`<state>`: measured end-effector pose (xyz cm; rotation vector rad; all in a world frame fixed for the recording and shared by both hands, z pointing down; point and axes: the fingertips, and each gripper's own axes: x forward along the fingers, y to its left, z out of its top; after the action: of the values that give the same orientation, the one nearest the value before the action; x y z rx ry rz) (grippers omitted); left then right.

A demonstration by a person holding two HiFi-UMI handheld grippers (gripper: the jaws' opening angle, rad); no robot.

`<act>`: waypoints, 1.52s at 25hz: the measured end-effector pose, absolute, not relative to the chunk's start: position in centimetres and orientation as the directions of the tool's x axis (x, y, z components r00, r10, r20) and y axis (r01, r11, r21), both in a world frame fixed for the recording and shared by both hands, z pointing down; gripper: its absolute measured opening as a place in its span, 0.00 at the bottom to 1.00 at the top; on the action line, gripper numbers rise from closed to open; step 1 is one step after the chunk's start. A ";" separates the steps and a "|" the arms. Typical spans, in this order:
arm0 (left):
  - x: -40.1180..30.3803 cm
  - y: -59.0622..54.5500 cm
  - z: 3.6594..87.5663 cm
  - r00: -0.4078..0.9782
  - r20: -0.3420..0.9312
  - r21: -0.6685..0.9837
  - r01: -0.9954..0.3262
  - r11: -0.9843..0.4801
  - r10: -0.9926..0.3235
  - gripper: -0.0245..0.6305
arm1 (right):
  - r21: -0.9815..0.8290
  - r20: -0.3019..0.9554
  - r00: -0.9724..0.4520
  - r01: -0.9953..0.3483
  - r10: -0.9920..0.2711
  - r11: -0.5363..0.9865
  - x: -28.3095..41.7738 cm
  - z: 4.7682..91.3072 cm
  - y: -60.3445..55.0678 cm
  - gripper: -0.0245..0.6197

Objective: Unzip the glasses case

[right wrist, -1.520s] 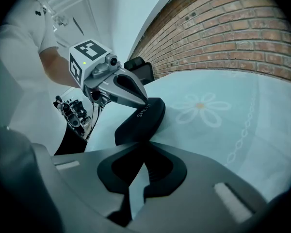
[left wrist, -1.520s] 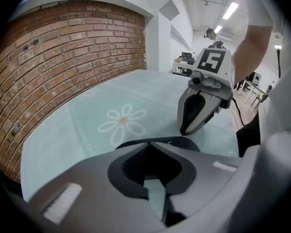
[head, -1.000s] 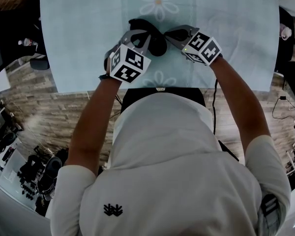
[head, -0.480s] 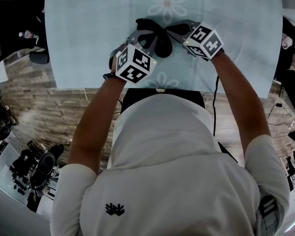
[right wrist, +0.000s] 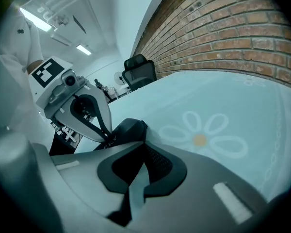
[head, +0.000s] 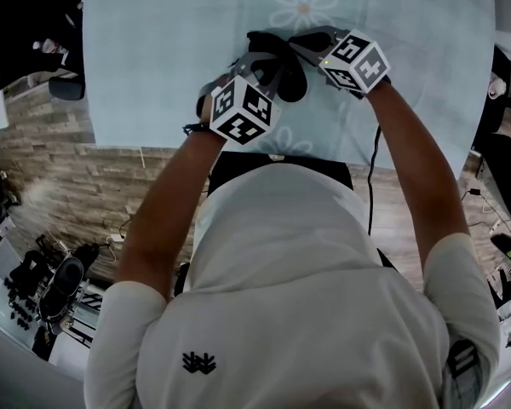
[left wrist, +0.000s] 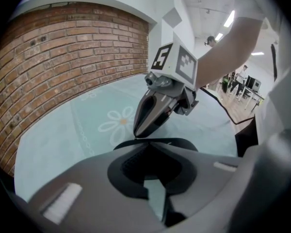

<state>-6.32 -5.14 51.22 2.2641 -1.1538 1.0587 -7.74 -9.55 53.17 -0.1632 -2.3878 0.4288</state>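
Note:
A black glasses case (head: 283,77) lies on the pale teal daisy cloth (head: 153,49), between my two grippers. My left gripper (head: 257,60) comes in from the near left, and its jaws are shut on the case's near edge (right wrist: 128,130). In the right gripper view its tips (right wrist: 109,139) meet on that edge. From the right, my right gripper (head: 296,43) reaches in with its jaws shut, and its tips (left wrist: 136,136) pinch a small zipper pull at the case's rim (left wrist: 182,143). The zipper's teeth are too small to make out.
The table's near edge (head: 153,147) runs just behind the grippers, with wood floor below it. A brick wall (left wrist: 63,57) borders the table's far side. A black office chair (right wrist: 140,68) stands past the table's end. A cable (head: 373,169) hangs at the near right.
My right gripper has slid leftward and away along the case, with its jaws still shut. The left gripper has held its place on the case.

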 end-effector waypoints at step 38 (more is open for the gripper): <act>-6.3 -4.9 51.4 0.446 0.730 0.041 -0.785 -0.618 -0.518 0.12 | -0.419 0.697 -0.429 0.407 0.575 0.811 -14.3 53.5 -9.1 0.05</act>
<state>-6.29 -4.85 51.40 2.3268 -1.1045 0.9835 -14.35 -9.07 53.46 -0.7239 -2.0795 0.2320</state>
